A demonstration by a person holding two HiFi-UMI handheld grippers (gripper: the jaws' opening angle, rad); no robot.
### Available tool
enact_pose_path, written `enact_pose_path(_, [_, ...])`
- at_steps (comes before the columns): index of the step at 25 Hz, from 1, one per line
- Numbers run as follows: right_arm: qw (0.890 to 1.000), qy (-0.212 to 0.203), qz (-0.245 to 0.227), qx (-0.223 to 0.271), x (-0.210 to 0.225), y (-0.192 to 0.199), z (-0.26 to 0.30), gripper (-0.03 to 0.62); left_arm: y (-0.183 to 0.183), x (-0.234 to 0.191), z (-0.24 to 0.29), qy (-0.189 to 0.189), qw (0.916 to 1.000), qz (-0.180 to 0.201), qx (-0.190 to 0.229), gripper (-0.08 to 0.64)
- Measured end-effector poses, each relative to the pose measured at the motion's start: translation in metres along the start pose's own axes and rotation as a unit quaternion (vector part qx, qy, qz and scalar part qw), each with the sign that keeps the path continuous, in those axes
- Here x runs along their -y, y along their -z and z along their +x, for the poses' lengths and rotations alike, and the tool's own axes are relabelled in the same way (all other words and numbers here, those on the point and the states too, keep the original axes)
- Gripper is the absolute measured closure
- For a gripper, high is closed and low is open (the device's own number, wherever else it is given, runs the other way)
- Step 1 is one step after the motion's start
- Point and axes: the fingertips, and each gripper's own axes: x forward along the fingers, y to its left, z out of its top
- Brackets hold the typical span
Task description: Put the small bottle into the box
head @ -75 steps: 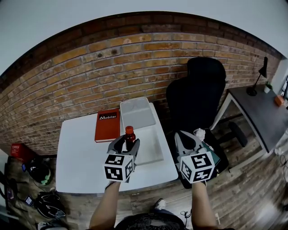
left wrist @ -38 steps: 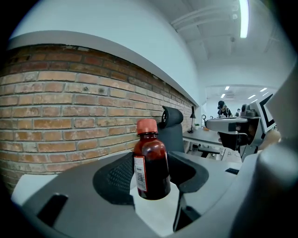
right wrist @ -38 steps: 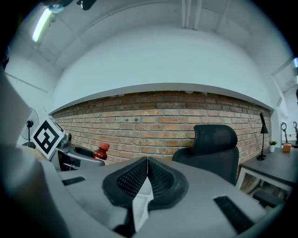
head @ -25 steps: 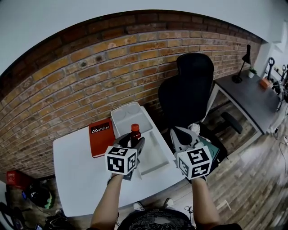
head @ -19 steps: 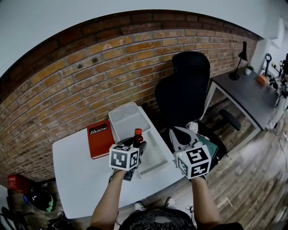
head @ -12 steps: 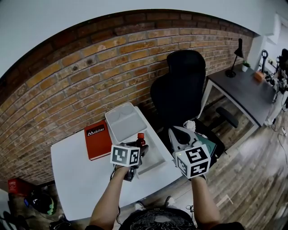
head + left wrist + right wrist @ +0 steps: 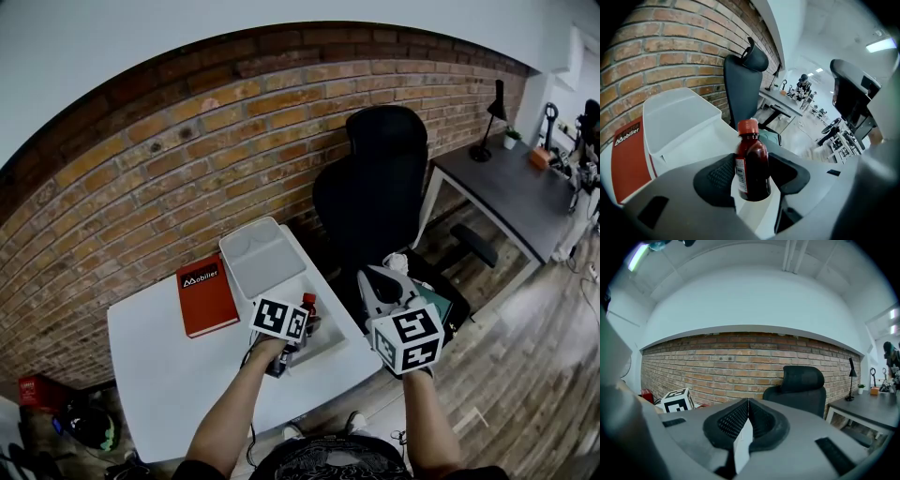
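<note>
- The left tool [image 7: 751, 177] is clenched on the bottle [image 7: 752, 157]. Its two dark pads press the bottle's lower body from either side, and the jaws stand only as wide as the bottle.
- The bottle is dark red with an orange-red cap and a white label. It stands nearly upright in the grip, with the cap clear above the pads.
- In the head view the bottle [image 7: 307, 303] hangs over the white box [image 7: 265, 258], above its near, open half. White shows beneath the base, but whether the base touches the box floor cannot be told.
- The box's far half is tipped up toward the brick wall [image 7: 187, 150].
- The right tool [image 7: 748, 414] is shut, pad against pad, with a pale strip showing in the seam below.
- The right tool [image 7: 382, 284] hovers off the surface's right edge, well apart from the bottle and near the black chair [image 7: 375, 206].
- The box sits at the right end of the surface [image 7: 159, 366], with its right wall close to that edge.
- A red book [image 7: 206, 295] lies flat just beside the box, on its left.
- Bare surface spreads to the left of the left tool and toward the person.
- The chair stands close behind the surface's right corner, and a dark desk [image 7: 506, 187] is well apart to the right.
</note>
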Motion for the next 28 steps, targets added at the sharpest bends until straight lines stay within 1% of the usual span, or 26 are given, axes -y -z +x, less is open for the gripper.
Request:
enact_pose_path(6, [1.000,0.000,-0.003,0.000,-0.001,-0.001,0.000,0.571,0.012,-0.002,0.017,0.011,0.9988,-0.021,-0.042,0.322])
enact_pose_path(11, [1.000,0.002,-0.002,-0.003,0.001,0.002,-0.002,0.571,0.026,-0.002,0.035,0.015,0.9956,-0.027,-0.088,0.322])
enact_pose_path(14, [1.000,0.003,-0.003,-0.004,0.002,0.002,-0.002,0.571,0.035,-0.001,0.045,0.021,0.9932,-0.036,-0.109,0.322])
enact_pose_path(17, [1.000,0.006,-0.006,-0.006,0.004,0.004,-0.003,0.571,0.043,0.001,0.055,0.029,0.9907,-0.049,-0.123,0.322])
enact_pose_path(23, [1.000,0.010,-0.008,-0.013,0.008,0.010,-0.003,0.571,0.049,-0.001,0.067,0.026,0.9864,-0.079,-0.142,0.322])
enact_pose_path(28, [1.000,0.013,-0.007,-0.016,0.013,0.014,-0.006,0.571,0.054,0.000,0.074,0.025,0.9838,-0.088,-0.154,0.322])
